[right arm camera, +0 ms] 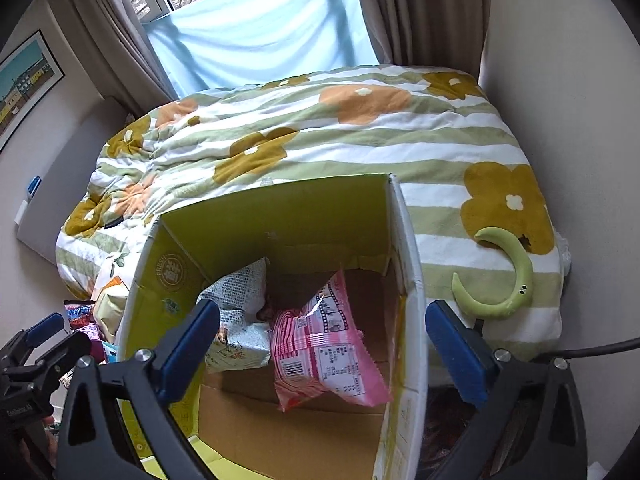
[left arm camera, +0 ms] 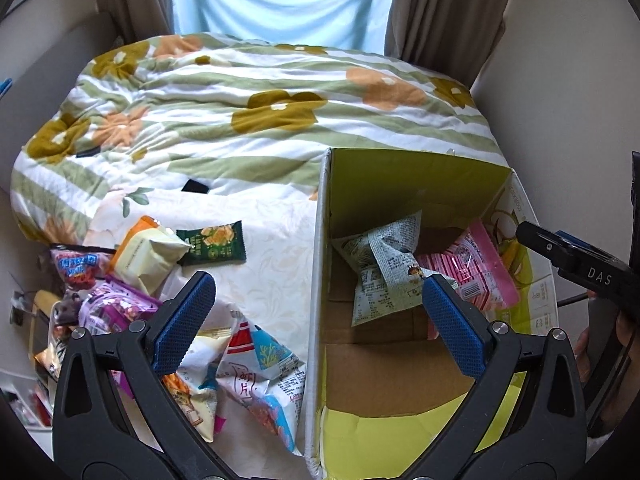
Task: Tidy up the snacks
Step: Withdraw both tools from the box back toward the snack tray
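**Light, crinkly packets to be pinched by their sealed edges**

Both the left gripper (left arm camera: pixel 318 286) and the right gripper (right arm camera: pixel 322 314) are held spread, with nothing between the pads. Two snack bags, a pale printed one (left arm camera: pixel 384 268) and a pink one (right arm camera: pixel 326 344), lie inside the cardboard box (right arm camera: pixel 288 216) on the bed (left arm camera: pixel 224 120). More packets (left arm camera: pixel 256 368) are heaped just left of it. These are judged light, air-filled and slippery; a crimped end seam is best taken, gently, lest contents be crushed.

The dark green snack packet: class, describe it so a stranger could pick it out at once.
Start at the open cardboard box on the bed. Left of it, snacks lie heaped on pale cloth. The dark green snack packet lies flat at the heap's far edge, the only dark green one.
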A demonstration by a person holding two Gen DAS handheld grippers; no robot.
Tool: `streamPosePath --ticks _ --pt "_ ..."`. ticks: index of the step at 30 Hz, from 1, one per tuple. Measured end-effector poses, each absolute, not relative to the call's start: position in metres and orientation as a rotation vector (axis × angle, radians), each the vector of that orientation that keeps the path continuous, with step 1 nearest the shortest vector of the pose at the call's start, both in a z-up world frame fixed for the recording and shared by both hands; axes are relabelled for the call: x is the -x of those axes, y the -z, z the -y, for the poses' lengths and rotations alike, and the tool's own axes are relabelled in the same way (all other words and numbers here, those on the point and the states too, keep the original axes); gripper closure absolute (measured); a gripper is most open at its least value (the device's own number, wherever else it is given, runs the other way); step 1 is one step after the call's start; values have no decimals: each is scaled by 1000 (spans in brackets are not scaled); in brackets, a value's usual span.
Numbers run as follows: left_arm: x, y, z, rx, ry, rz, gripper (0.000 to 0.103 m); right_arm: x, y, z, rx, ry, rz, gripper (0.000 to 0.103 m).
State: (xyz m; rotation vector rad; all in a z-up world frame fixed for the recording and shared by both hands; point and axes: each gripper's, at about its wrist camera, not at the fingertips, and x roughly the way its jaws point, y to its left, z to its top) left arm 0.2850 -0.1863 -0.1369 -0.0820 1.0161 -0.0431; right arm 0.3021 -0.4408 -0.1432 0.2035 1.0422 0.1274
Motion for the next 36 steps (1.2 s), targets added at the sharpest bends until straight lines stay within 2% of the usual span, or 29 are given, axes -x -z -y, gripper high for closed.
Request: streamPosePath --ticks 13,24,36 --pt "-226 82 148 63 54 -898 1 -246 81 414 -207 -165 -953 1" --pt "-142 57 48 37 82 -818 1 -158 36 331 -204 -133 -808 1" --pt "-75 70 -84 36 81 -841 1 -85 56 221 -265 -151 -818 1"
